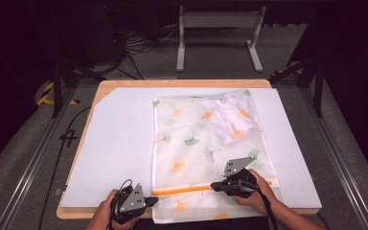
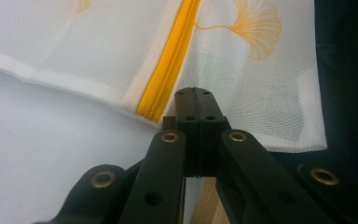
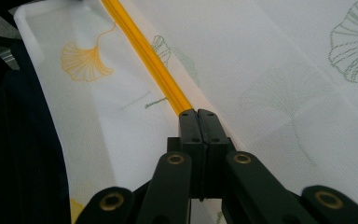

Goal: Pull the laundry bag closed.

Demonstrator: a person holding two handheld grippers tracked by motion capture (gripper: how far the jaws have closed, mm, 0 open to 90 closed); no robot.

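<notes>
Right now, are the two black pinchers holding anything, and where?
Both are shut on the mesh bag at its orange zipper: the left gripper at the zipper's end, the right gripper farther along it.

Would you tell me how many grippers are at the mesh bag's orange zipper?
2: the left gripper at the zipper's left end, the right gripper farther along it on the mesh bag.

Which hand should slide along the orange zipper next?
Probably the right. The right gripper is shut on the orange zipper partway along the mesh bag, with zipper length running ahead of it. The left gripper pinches the bag's edge by the zipper's end, better for anchoring.
</notes>
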